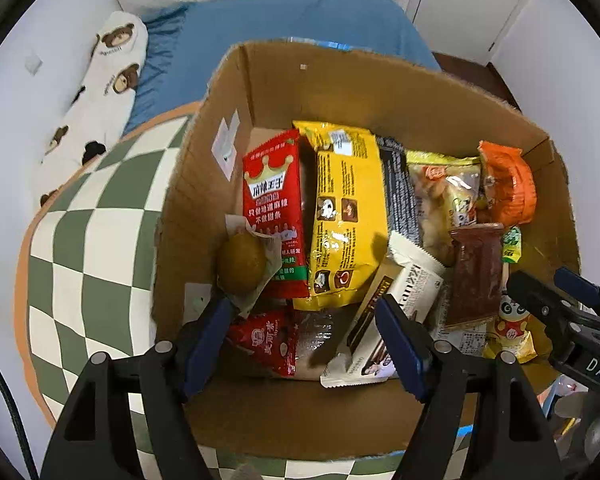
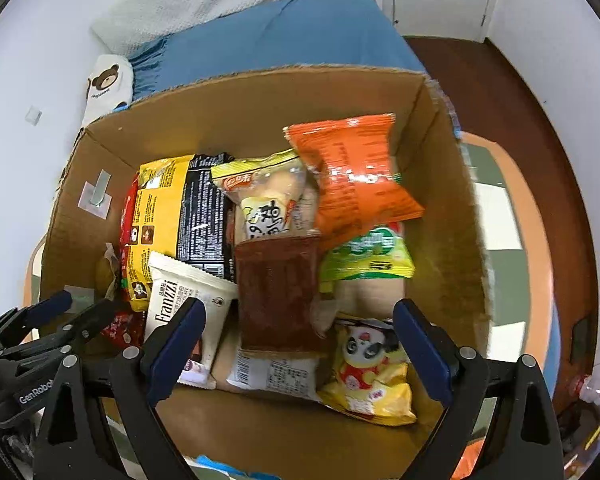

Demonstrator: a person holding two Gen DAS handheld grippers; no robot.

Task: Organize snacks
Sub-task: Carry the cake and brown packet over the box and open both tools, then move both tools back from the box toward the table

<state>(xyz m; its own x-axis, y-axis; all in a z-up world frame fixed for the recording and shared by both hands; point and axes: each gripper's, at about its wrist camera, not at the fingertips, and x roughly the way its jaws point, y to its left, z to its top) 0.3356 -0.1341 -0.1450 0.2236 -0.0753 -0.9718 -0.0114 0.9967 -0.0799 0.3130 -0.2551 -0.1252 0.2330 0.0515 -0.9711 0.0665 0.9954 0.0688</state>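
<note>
Inside the cardboard box [image 2: 260, 96], sitting on a green-checked cushion [image 1: 92, 216], packets are overlapping so much that the red bag [image 1: 270, 208] is showing only a sliver in the right wrist view (its lower text is too small to read). The left gripper [image 1: 304, 340] is hanging with jaws apart, nothing pinched, over a small red triangular packet [image 1: 268, 340] and beside the white Franzzi pack [image 2: 180, 300]. The right gripper [image 2: 296, 344] is gaping wide and empty, straddling the brown packet [image 2: 276, 292] and panda packet [image 2: 368, 364].
</note>
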